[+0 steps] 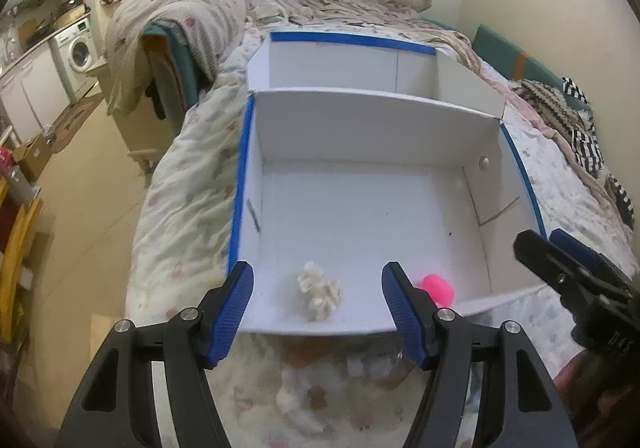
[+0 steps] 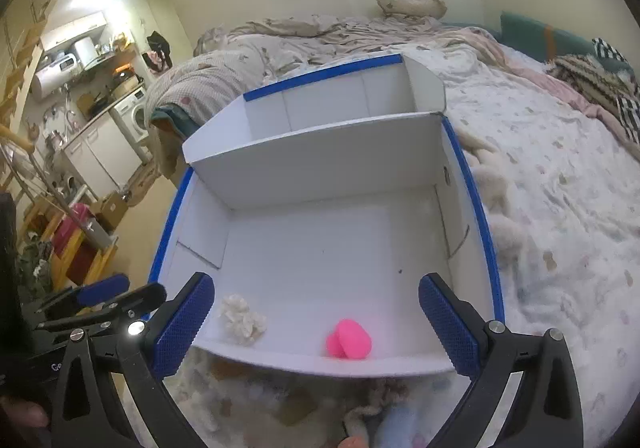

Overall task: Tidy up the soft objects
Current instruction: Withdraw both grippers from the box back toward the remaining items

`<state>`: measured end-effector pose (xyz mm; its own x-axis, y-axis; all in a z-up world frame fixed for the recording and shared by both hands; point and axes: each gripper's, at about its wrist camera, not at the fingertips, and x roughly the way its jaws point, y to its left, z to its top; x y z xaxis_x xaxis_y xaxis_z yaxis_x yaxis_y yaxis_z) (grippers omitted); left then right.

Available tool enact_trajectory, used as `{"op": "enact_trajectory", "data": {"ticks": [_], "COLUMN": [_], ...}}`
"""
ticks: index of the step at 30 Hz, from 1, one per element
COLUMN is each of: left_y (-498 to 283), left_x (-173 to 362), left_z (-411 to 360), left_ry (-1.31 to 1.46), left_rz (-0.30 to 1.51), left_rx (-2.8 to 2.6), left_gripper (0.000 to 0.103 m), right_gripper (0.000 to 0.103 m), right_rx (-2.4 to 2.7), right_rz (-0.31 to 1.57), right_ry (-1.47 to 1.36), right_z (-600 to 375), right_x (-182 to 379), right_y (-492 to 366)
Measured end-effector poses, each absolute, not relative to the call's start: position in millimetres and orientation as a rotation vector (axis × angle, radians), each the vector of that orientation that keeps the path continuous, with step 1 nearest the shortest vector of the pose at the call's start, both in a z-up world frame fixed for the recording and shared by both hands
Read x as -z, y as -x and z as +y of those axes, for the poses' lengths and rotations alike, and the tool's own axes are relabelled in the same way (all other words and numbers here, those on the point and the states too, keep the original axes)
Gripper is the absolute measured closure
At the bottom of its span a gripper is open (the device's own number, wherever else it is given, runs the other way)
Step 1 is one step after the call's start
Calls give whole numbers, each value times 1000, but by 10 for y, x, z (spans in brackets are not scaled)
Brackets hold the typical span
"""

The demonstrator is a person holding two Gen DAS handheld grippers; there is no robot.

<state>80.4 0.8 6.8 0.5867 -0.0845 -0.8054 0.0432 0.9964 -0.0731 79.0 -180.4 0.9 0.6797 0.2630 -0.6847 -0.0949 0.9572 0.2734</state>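
Note:
A white box with blue-taped edges [image 1: 240, 183] [image 2: 476, 183] lies open on the bed. In its near compartment lie a cream scrunchie [image 1: 319, 290] [image 2: 243, 320] and a bright pink soft object [image 1: 437, 288] [image 2: 349, 339]. My left gripper [image 1: 318, 304] is open and empty, above the box's near wall. My right gripper [image 2: 316, 316] is open and empty, also above the near wall; it shows at the right edge of the left wrist view [image 1: 560, 268]. Several soft items [image 2: 384, 408] lie on the bed just below the box wall, blurred.
The bed is covered with a pale patterned duvet [image 2: 560, 207], with rumpled blankets and a pillow [image 2: 412, 3] at the far end. The box's far compartment [image 1: 352, 67] holds nothing visible. Striped clothes [image 1: 584, 139] lie at right. A kitchen with a washing machine [image 1: 80, 47] is at left.

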Motion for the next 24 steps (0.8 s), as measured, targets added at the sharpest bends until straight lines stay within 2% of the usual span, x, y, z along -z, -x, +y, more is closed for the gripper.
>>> {"op": "enact_trajectory", "data": {"ticks": [11,24], "left_y": [-360,-395], "left_x": [149,463], "left_z": [146,350], "left_ry": [21,105], "left_rz": [960,1085], "left_rx": [26,-33], "left_gripper": [39,39], "right_gripper": [0,0], "right_rx": [-173,-177], "right_rz": [848,934], "right_ry": [-144,-109], "right_z": [-1885,-1894], "right_x": [85,318], "right_y": [-429,-257]}}
